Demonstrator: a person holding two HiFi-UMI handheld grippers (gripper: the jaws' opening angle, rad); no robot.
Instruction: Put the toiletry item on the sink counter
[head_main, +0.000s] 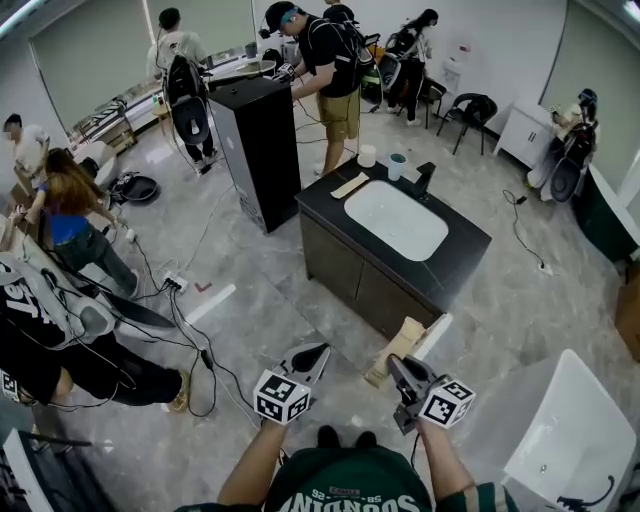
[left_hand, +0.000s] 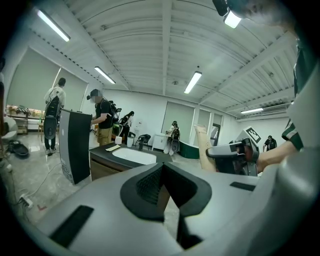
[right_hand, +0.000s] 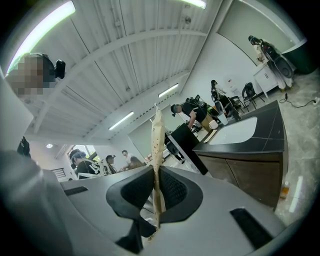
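The toiletry item (head_main: 398, 348) is a flat beige speckled strip. My right gripper (head_main: 397, 366) is shut on its lower end. In the right gripper view the strip (right_hand: 158, 145) stands upright out of the gripper (right_hand: 157, 189). The black sink counter (head_main: 455, 255) with a white basin stands ahead across the floor, apart from both grippers. My left gripper (head_main: 318, 353) hangs level beside the right one, jaws together with nothing in them. From the left gripper view (left_hand: 162, 192) I see the right gripper (left_hand: 231, 152) and the strip (left_hand: 202, 145) to the right.
On the counter's far end stand a white cup (head_main: 367, 156), a second cup (head_main: 397, 166), a black faucet (head_main: 424, 177) and a flat beige strip (head_main: 350, 185). A tall black cabinet (head_main: 258, 150) stands to its left. Cables (head_main: 190, 330) cross the floor. A white tub (head_main: 570, 440) sits at lower right. Several people stand around.
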